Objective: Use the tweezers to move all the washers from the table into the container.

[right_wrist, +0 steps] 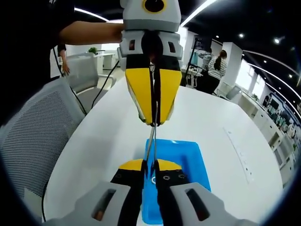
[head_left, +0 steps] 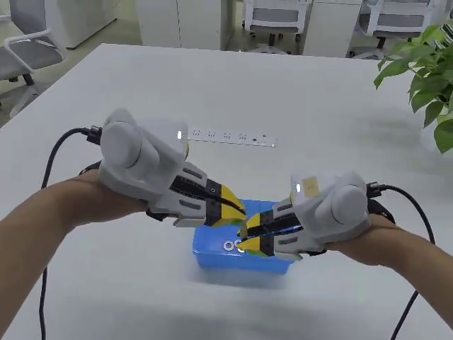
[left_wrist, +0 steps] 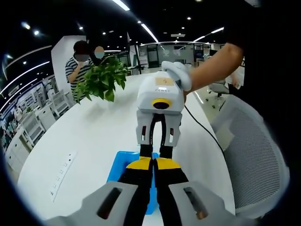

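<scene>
A blue container (head_left: 212, 256) (left_wrist: 120, 164) (right_wrist: 186, 159) sits on the white table (head_left: 283, 92), near its front edge. Washers (head_left: 230, 246) lie inside it; one washer (right_wrist: 153, 179) shows just past my right jaws. Thin metal tweezers (right_wrist: 150, 141) run from between the yellow jaws of my left gripper (head_left: 233, 210) (right_wrist: 153, 123) down into those of my right gripper (head_left: 248, 239) (right_wrist: 149, 165) (left_wrist: 157, 151). Both grippers meet tip to tip over the container, each shut on the tweezers. My left gripper's own tips (left_wrist: 153, 165) are pressed together.
A white power strip (head_left: 230, 136) (right_wrist: 240, 153) lies mid-table beyond the container. A leafy plant (head_left: 425, 64) (left_wrist: 101, 80) stands at the right edge. Office chairs (head_left: 272, 15) line the far side, a mesh chair (right_wrist: 37, 136) is close by, and people stand in the background.
</scene>
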Action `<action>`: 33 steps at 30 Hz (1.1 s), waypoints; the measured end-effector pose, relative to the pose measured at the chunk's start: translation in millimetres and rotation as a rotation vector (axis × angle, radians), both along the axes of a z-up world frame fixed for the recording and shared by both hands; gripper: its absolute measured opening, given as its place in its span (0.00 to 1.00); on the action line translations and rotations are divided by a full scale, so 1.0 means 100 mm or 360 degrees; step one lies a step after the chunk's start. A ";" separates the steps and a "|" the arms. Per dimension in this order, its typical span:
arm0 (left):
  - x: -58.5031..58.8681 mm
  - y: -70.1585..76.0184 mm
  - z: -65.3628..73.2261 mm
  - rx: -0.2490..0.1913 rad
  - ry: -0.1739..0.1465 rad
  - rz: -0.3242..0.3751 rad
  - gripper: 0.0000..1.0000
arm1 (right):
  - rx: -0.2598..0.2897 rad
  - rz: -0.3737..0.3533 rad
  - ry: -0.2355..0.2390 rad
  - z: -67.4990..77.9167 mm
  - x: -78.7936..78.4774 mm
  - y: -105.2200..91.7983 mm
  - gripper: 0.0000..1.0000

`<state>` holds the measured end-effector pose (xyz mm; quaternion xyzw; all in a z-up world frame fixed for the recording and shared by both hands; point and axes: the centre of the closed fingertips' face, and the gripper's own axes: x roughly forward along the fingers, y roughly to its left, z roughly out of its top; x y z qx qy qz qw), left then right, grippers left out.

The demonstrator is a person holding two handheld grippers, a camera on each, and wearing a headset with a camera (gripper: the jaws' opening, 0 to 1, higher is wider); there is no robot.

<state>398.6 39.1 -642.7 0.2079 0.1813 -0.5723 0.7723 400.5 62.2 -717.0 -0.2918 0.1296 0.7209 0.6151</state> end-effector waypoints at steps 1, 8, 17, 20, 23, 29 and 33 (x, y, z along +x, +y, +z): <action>-0.02 0.00 -0.01 0.0009 0.0004 -0.0006 0.05 | -0.0007 0.0002 -0.0002 -0.01 -0.01 -0.01 0.10; -0.17 0.02 -0.11 0.0062 0.0044 -0.0040 0.05 | -0.0053 0.0020 -0.0007 -0.06 -0.15 -0.11 0.09; -0.35 0.06 -0.27 0.0125 0.0095 -0.0048 0.05 | -0.0110 0.0051 -0.0007 -0.12 -0.28 -0.23 0.08; -0.40 0.06 -0.33 0.0143 0.0110 -0.0050 0.05 | -0.0129 0.0057 -0.0001 -0.16 -0.32 -0.25 0.08; -0.44 0.07 -0.41 0.0164 0.0129 -0.0051 0.05 | -0.0150 0.0066 0.0005 -0.21 -0.37 -0.27 0.08; -0.52 0.09 -0.62 0.0204 0.0168 -0.0042 0.05 | -0.0198 0.0075 0.0008 -0.33 -0.45 -0.33 0.08; -0.53 0.12 -0.80 0.0261 0.0184 -0.0033 0.05 | -0.0237 0.0074 0.0000 -0.43 -0.49 -0.34 0.08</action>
